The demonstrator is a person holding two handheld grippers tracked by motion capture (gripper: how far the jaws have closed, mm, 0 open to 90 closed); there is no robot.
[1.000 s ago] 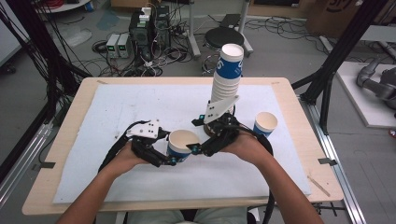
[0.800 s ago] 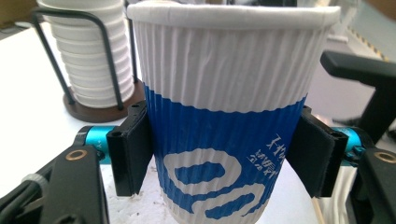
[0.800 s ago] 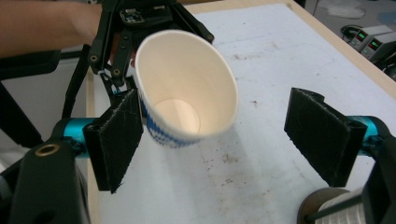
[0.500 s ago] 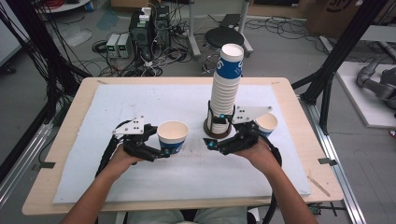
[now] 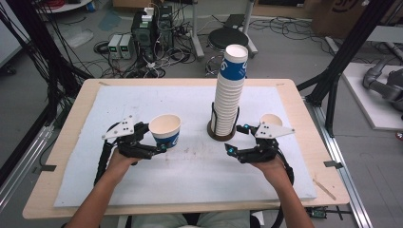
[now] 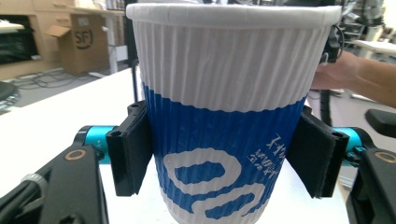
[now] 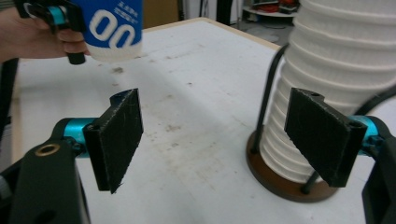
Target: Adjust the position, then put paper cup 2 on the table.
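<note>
My left gripper is shut on a white and blue ribbed paper cup, held upright just above the white mat left of centre. In the left gripper view the cup sits squarely between both pads. A tall stack of matching cups stands in a round brown holder at the middle of the table. My right gripper is open just right of the holder's base, gripping nothing. In the right gripper view the stack rises behind the right pad.
A single paper cup stands on the mat behind my right hand. The white mat covers most of the wooden table. Black frame posts, cables and electronics boxes lie on the floor beyond the far edge.
The two grippers were together at the cup near the stack's base. My left gripper has carried the cup to the left, and my right gripper has drawn off to the right of the holder.
</note>
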